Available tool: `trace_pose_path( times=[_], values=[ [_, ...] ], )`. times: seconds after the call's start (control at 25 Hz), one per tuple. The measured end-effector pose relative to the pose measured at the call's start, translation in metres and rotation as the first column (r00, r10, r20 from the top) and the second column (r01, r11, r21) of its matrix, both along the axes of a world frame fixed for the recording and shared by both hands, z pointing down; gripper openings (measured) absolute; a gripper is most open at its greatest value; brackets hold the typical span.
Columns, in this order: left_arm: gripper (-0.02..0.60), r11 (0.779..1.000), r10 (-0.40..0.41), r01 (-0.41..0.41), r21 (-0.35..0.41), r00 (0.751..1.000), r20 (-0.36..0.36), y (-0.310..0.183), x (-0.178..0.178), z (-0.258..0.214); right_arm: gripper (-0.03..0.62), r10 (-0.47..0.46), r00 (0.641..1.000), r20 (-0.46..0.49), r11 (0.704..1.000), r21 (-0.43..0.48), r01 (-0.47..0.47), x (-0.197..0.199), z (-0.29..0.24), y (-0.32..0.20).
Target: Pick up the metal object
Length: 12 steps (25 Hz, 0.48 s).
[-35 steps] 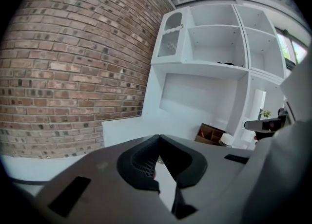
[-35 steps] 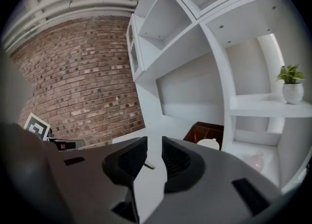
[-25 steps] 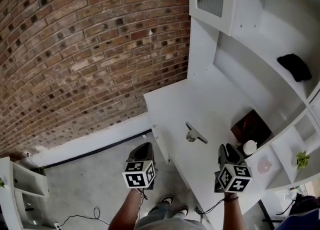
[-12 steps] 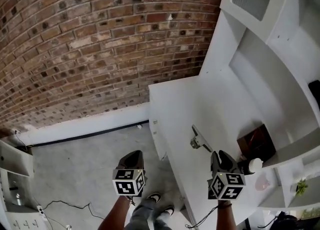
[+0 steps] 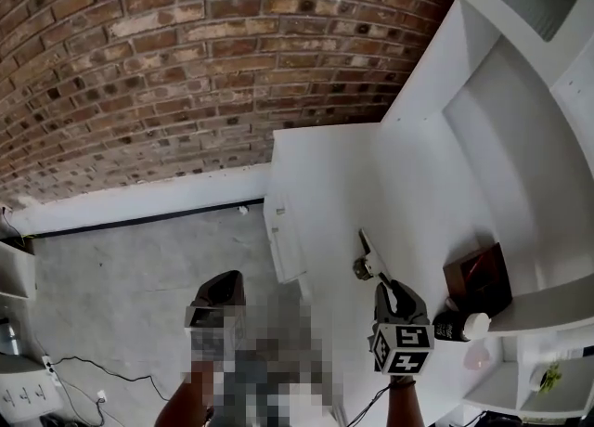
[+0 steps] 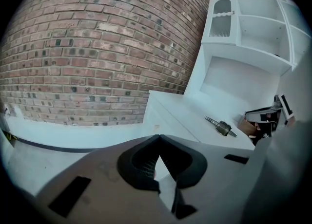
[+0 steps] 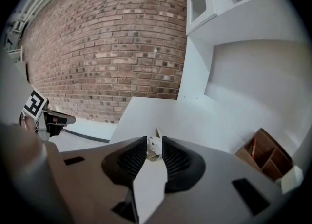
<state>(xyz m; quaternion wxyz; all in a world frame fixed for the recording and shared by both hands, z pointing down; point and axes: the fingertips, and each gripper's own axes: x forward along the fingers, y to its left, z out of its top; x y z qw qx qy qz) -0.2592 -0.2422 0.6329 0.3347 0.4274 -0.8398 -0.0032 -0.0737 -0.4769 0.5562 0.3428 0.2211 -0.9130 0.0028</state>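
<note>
1. The metal object [image 5: 368, 262] lay on the white desk [image 5: 325, 174] – a slim rod with a thicker brass-coloured collar near its middle, not far from the desk's front edge.
2. The right gripper [image 5: 390, 288] hung over the desk just behind the object's near end. In the right gripper view its jaws stood apart, and the metal object [image 7: 154, 148] showed in the gap at their tips. Whether either pad touched it could not be told.
3. The left gripper [image 5: 223, 284] was off the desk, over the grey floor [image 5: 111, 286]. In its own view the left gripper [image 6: 157, 138] had its jaws together at the tips, with nothing between them.
4. From that view the metal object [image 6: 222, 127] lay well to the right on the desk top.
5. A brown wooden box [image 5: 479, 277] stood to the right of the object – a white-capped bottle [image 5: 460, 328] lay just in front of it.
6. A brick wall [image 5: 186, 63] rose behind the desk.
</note>
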Motion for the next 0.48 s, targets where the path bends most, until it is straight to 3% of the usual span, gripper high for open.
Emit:
trace_pose_path(
  times=[0.48],
  values=[
    [0.012, 0.998, -0.058, 0.058, -0.013, 0.997, -0.042, 0.003, -0.018, 0.048, 0.097, -0.131, 0.966, -0.224, 0.970, 0.174, 0.172, -0.032, 0.037, -0.002]
  ],
)
